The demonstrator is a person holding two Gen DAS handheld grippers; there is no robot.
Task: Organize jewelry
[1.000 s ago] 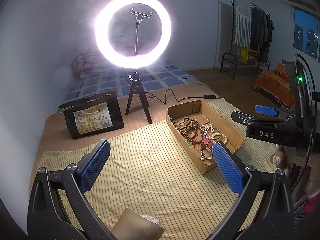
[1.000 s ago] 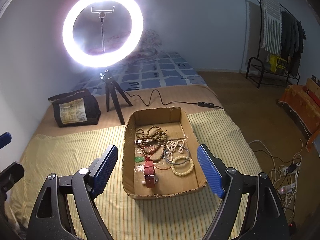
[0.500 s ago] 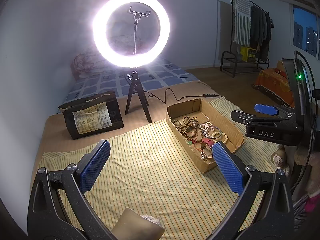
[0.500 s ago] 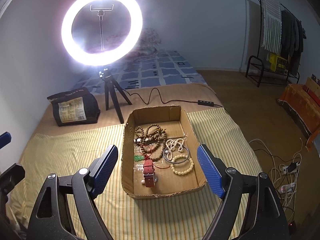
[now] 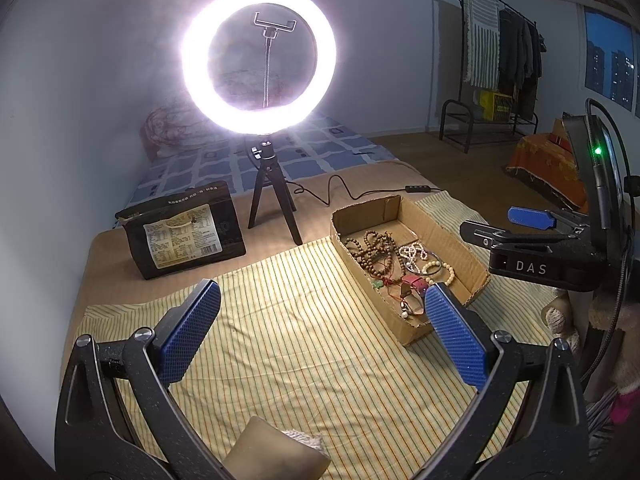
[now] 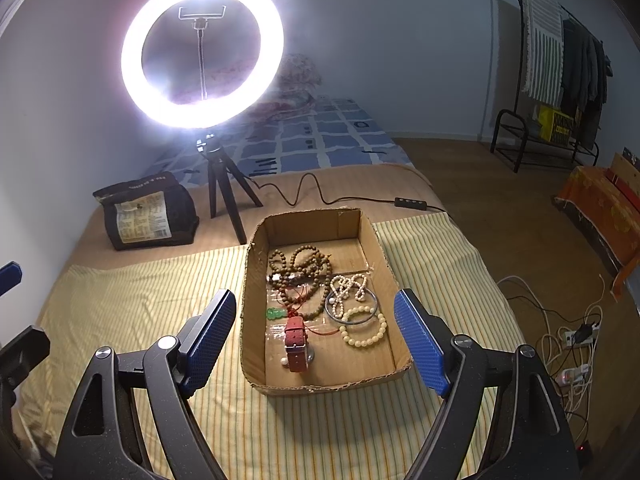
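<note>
Both grippers hang spread wide, holding nothing: the right gripper over the shallow cardboard tray of tangled wooden beads, a red leather strap (pale pearly bracelets beside it); the left gripper over ribbed striped cloth.

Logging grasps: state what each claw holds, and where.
Nothing. The left claw and right claw are both open and empty; all jewelry lies in the cardboard box.

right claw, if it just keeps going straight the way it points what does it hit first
Most likely the cardboard box. The right claw is open and empty, with the box framed between its fingers; the red watch strap lies nearest inside. Depth is unclear, so it could meet the box's near wall first.
</note>
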